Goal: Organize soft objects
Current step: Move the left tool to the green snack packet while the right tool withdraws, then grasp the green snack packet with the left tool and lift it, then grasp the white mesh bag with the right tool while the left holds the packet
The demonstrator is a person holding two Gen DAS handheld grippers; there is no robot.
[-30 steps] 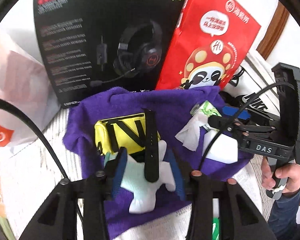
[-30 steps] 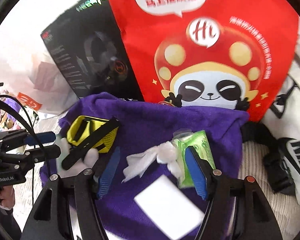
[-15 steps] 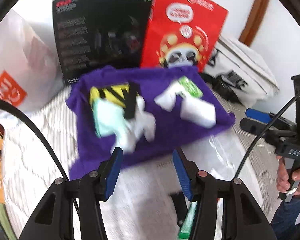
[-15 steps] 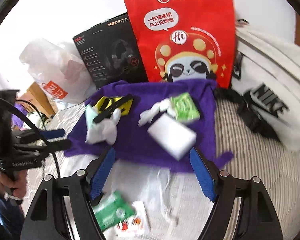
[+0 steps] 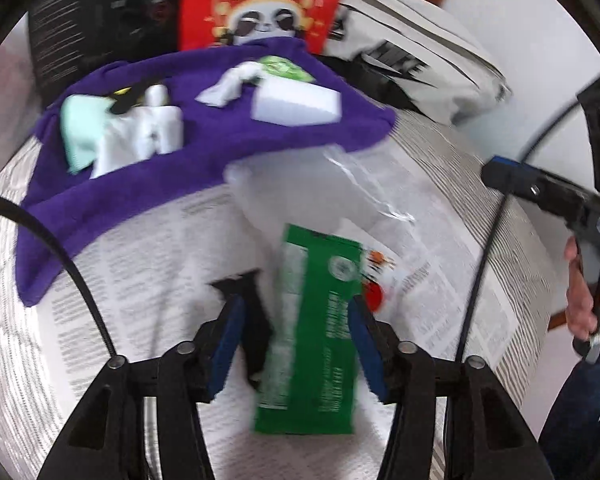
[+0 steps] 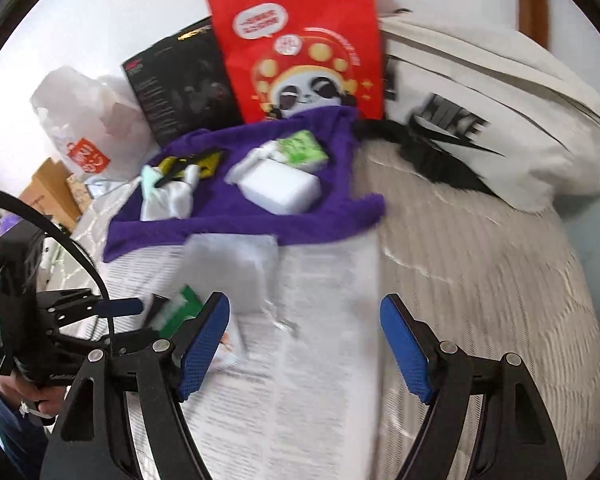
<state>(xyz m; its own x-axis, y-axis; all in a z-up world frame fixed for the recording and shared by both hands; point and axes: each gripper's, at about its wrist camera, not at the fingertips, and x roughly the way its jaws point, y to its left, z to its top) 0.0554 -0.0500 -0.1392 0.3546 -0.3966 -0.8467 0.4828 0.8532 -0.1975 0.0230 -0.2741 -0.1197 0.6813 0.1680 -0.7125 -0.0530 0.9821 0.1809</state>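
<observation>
Each gripper is a black frame of angular arms with triangular cut-outs, silver round screws at the joints, and blue ribbed pads lining the inner faces of its two fingers; the left gripper (image 5: 296, 332) fills the bottom of its own view, the right gripper (image 6: 304, 340) the bottom of its own. A black cable (image 5: 80, 276) arcs up from the lower left of both views. The hand (image 5: 588, 304) at the right edge wears a dark blue sleeve (image 5: 576, 412) and grips a black handle with white lettering.

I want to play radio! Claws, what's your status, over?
Left gripper open, jaws just widened, green packet between them, unpinched. Right gripper open, empty. Clear plastic bag overlaps the packet's far end.
</observation>
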